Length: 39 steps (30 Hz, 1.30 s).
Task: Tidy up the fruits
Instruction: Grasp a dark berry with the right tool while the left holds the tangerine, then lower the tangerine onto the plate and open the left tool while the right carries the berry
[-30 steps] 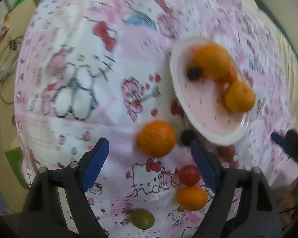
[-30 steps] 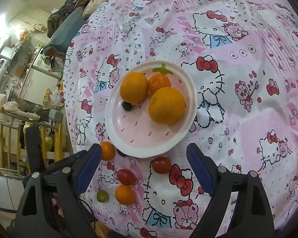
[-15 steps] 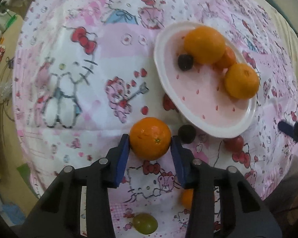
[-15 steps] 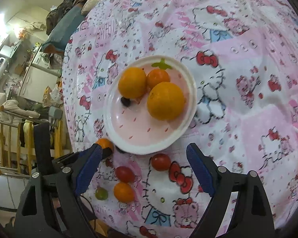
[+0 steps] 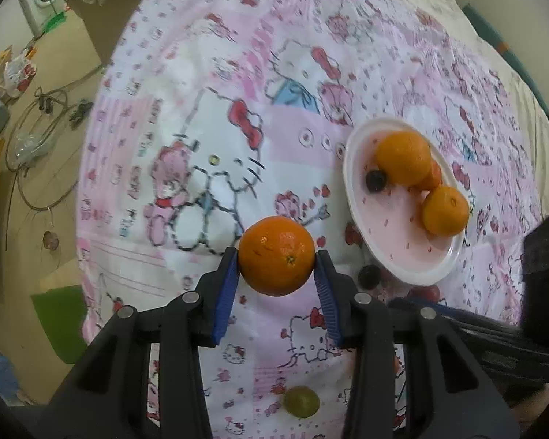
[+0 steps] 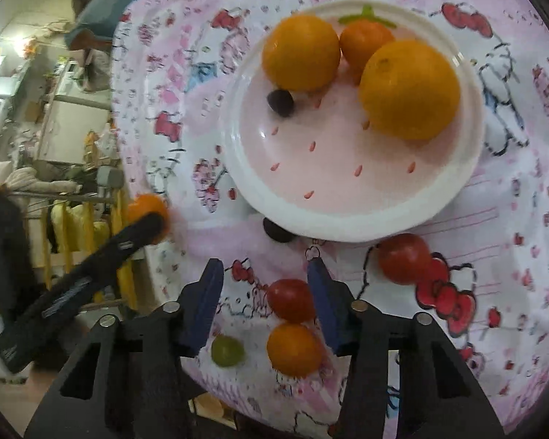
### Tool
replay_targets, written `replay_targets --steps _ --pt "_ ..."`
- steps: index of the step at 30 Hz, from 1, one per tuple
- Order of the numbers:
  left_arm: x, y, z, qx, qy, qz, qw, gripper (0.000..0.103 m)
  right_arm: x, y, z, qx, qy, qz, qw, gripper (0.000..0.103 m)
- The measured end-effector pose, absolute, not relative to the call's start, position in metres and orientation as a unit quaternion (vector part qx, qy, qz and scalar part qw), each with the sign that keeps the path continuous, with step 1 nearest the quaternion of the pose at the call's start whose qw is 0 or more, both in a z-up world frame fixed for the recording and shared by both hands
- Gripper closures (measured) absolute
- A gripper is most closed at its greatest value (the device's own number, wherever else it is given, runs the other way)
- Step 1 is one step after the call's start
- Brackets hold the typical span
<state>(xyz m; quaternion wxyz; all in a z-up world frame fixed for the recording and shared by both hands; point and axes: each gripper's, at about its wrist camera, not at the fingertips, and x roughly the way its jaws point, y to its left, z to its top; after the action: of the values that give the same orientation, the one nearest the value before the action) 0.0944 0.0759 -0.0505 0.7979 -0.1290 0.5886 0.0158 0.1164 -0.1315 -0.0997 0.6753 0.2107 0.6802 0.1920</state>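
Note:
My left gripper (image 5: 277, 272) is shut on an orange (image 5: 276, 256) and holds it above the cloth, left of the white plate (image 5: 358, 197). The plate holds two oranges (image 6: 409, 88), a small tomato and a dark grape (image 6: 280, 101). My right gripper (image 6: 265, 274) is partly open and low over the cloth. A red cherry tomato (image 6: 291, 299) lies between its fingers, against the right one. An orange cherry tomato (image 6: 294, 348), a green grape (image 6: 227, 350), another red tomato (image 6: 403, 258) and a dark grape (image 6: 277, 231) lie near the plate's front rim.
The table has a pink Hello Kitty cloth (image 5: 208, 117). Its left edge drops to a floor with cables (image 5: 40, 109). The left gripper with its orange shows at the left of the right wrist view (image 6: 142, 219). Room clutter stands beyond the table.
My left gripper closed on the orange and lifted it off the cloth. My right gripper came down toward the plate's front rim and narrowed around the red cherry tomato.

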Motion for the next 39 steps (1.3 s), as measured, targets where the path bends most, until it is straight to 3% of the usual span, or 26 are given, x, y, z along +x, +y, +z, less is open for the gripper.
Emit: replay_targets --steps 12,14,39 --pt "0.095 0.082 -0.042 -0.153 0.577 0.0 0.803 0.066 0.129 -0.11 -0.12 0.166 0.678 0.129 0.704 0.063" --pt "0.096 0.081 -0.042 -0.152 0.576 -0.002 0.803 0.066 0.128 -0.106 -0.118 0.145 0.678 0.13 0.709 0.079" --pt "0.106 0.049 -0.04 -0.126 0.57 -0.011 0.812 0.066 0.098 -0.176 -0.045 0.178 0.594 0.218 0.753 0.079"
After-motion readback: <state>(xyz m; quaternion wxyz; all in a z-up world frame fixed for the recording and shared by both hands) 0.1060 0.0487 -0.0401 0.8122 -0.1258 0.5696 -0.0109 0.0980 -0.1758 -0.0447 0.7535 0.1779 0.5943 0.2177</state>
